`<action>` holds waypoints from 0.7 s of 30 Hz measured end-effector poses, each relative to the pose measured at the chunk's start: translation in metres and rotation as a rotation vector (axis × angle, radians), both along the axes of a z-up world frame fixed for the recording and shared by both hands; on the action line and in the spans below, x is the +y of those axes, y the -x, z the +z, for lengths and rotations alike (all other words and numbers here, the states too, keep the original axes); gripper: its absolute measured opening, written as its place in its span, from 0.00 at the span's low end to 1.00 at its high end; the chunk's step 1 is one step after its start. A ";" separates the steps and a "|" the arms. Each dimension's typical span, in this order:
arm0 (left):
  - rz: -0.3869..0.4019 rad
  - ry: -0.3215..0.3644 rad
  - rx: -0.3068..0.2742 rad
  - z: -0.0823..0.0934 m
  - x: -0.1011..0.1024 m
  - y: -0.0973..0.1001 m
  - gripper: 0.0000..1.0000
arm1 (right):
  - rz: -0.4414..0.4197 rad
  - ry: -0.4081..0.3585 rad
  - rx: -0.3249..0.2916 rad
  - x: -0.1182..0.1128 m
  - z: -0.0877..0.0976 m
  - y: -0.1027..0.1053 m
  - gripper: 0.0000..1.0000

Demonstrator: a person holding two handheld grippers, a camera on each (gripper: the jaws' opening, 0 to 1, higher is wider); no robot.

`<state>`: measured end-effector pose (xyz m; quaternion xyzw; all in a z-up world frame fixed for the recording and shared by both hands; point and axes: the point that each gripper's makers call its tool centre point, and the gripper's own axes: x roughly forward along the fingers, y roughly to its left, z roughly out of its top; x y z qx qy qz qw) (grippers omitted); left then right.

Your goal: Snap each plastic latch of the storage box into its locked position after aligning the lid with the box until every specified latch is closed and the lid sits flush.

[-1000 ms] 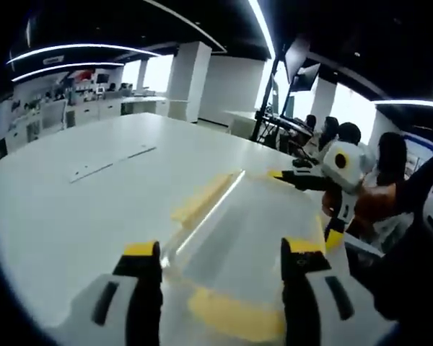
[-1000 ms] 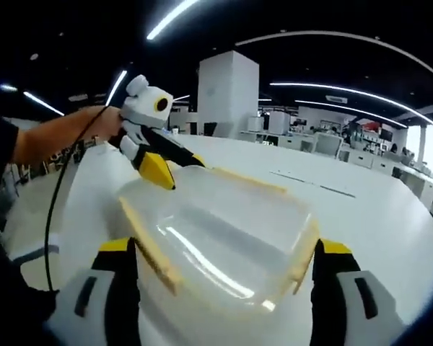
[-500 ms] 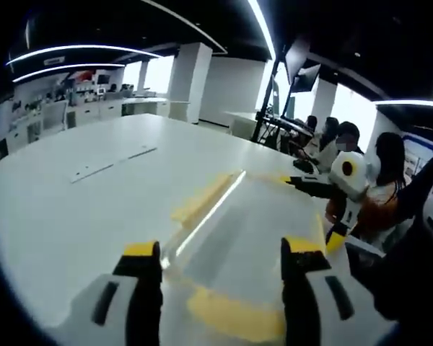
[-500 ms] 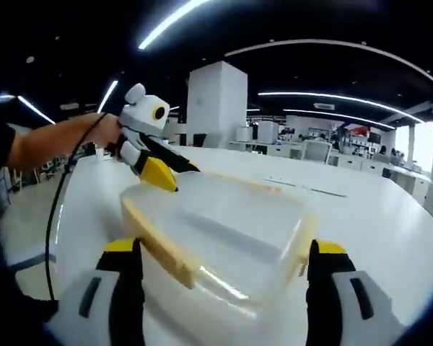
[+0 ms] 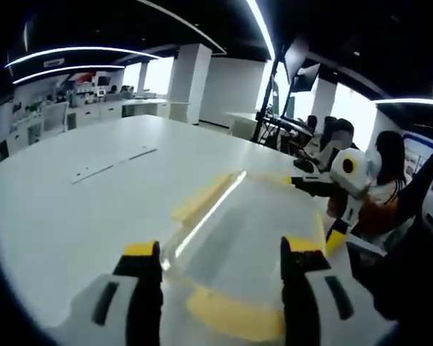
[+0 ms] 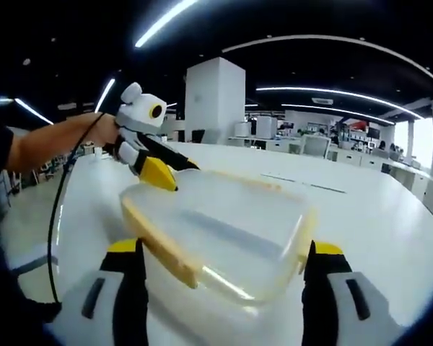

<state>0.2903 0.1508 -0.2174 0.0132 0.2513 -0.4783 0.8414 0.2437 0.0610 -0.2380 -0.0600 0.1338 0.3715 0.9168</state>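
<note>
Vs half second back: my left gripper (image 5: 220, 252) view nearly unchanged; box in right gripper (image 6: 224, 252) view sits slightly closer, little else moved. Clear plastic storage box with yellow latches (image 6: 216, 238) on round white table (image 5: 72, 202), lid on. My left gripper jaws spread, straddling box end, yellow latch (image 5: 234, 315) between them. Right gripper jaws spread either side of box, gripping nothing. Right view shows sleeve-bare arm (image 6: 50, 140) holding left gripper at far box end; left view shows seated people (image 5: 382, 180) beyond box. Box long axis runs gripper to gripper.
</note>
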 end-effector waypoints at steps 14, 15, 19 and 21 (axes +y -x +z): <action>-0.002 -0.005 -0.001 0.002 0.001 -0.002 0.65 | 0.003 -0.007 0.032 0.004 0.008 -0.002 0.83; -0.001 -0.004 -0.001 0.003 0.002 -0.002 0.65 | 0.007 -0.002 0.025 0.004 0.003 0.006 0.83; 0.002 0.007 -0.005 0.006 0.003 0.000 0.65 | 0.011 0.006 0.022 0.004 0.000 0.002 0.86; 0.000 -0.003 0.003 0.007 0.002 0.000 0.66 | 0.017 -0.009 0.017 0.003 -0.001 0.003 0.88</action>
